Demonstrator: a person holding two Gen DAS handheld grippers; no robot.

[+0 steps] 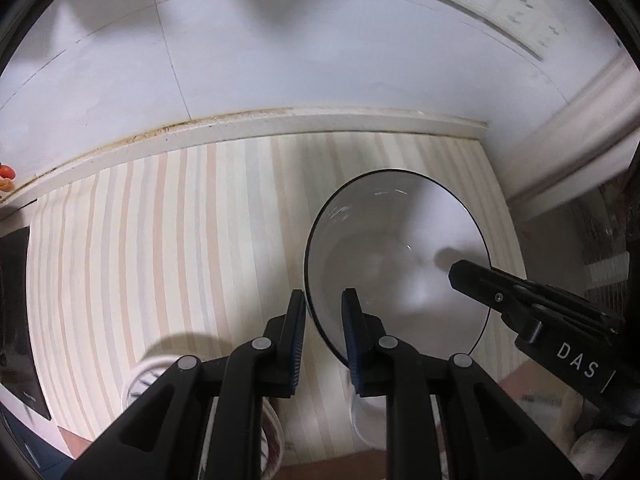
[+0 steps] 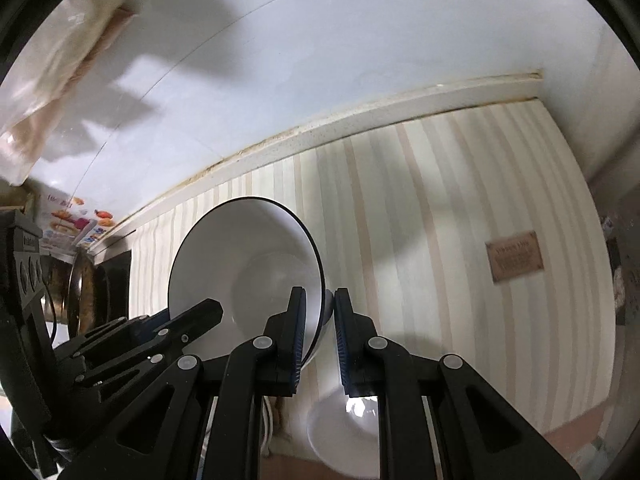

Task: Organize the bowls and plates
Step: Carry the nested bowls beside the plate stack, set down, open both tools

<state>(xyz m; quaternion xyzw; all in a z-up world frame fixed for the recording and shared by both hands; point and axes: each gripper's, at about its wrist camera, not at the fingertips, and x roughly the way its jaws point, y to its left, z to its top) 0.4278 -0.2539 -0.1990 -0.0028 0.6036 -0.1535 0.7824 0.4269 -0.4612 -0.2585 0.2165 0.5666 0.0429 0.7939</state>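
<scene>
A white bowl with a thin black rim (image 1: 400,248) is held above the striped counter by both grippers. My left gripper (image 1: 324,316) is shut on its left rim, one finger inside and one outside. My right gripper (image 2: 320,312) is shut on the bowl's (image 2: 248,256) right rim. The right gripper shows in the left wrist view (image 1: 532,304), and the left gripper shows in the right wrist view (image 2: 160,332). Under the grippers lie a white bowl (image 2: 348,432) and a white plate with a dark pattern (image 1: 140,380).
The striped mat (image 1: 180,240) covers the counter up to a white backsplash ledge (image 1: 280,124) and tiled wall. A black appliance (image 1: 16,312) stands at the left. Wall sockets (image 1: 500,0) are upper right. A brown label (image 2: 514,256) lies on the mat.
</scene>
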